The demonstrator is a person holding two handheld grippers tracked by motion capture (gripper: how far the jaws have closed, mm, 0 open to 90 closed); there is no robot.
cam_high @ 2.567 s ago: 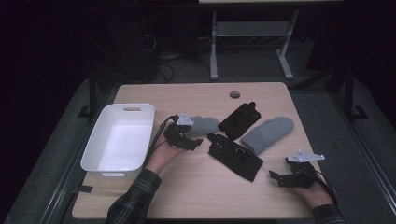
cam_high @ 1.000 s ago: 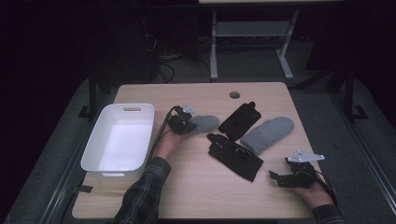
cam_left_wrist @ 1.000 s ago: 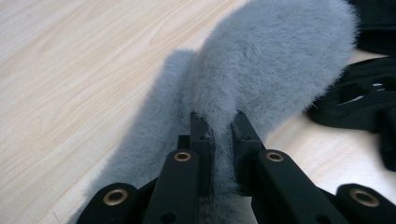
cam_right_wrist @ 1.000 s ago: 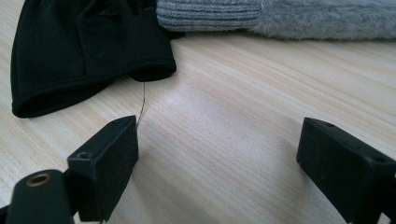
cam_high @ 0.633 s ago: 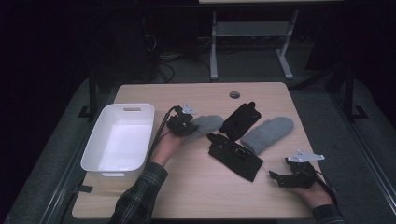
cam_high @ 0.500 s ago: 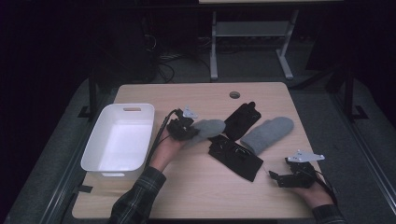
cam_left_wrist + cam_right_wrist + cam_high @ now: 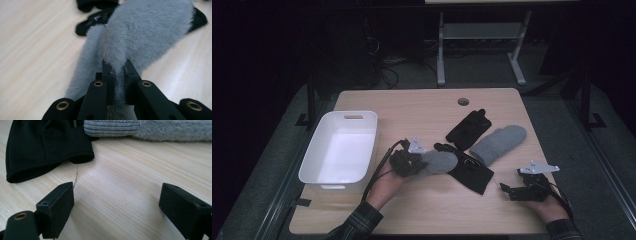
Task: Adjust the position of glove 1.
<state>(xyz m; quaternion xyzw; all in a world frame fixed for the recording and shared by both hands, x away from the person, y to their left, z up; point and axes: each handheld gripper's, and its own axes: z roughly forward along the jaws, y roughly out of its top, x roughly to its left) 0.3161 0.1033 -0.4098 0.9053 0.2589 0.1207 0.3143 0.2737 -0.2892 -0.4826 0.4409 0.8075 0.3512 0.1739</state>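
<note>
- The left gripper is clamped on the edge of a grey mitten, which hangs out ahead of its jaws, above the table.
- The right gripper rests on the table, jaws wide with nothing between them.
- A black glove lies just beyond its jaws.

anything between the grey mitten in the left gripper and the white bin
Nothing visible. The left gripper is shut on the grey mitten, and only bare table lies between it and the white bin.
</note>
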